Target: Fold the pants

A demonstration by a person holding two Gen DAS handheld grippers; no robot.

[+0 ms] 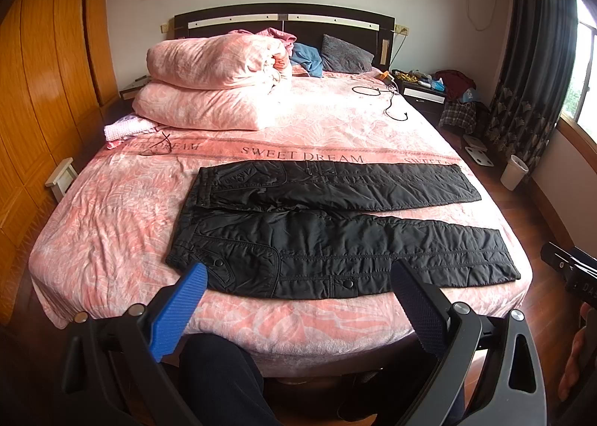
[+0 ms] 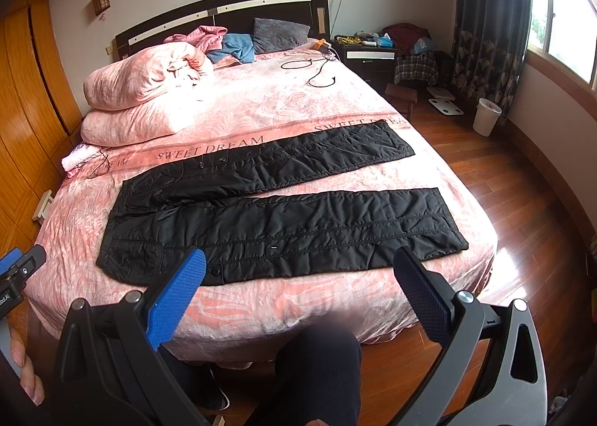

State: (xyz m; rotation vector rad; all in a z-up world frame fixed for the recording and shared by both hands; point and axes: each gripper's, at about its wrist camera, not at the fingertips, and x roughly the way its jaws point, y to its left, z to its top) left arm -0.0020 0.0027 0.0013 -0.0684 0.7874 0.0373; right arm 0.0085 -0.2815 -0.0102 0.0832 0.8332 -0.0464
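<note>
Black quilted pants (image 1: 328, 232) lie flat across the foot of the pink bed (image 1: 112, 209), waist to the left, both legs spread apart and pointing right. They also show in the right wrist view (image 2: 283, 217). My left gripper (image 1: 298, 273) is open and empty, held above the bed's near edge over the waist end of the near leg. My right gripper (image 2: 298, 269) is open and empty, held above the near edge over the near leg. The right gripper's body (image 1: 571, 269) shows at the right edge of the left wrist view.
Folded pink quilts (image 1: 212, 86) are stacked at the bed's far left, with pillows and clothes at the headboard. A black cable (image 1: 388, 101) lies on the far right of the bed. A wooden wardrobe (image 1: 44, 90) stands left; a nightstand (image 2: 369, 53), a white bin (image 2: 485, 116) and wooden floor are right.
</note>
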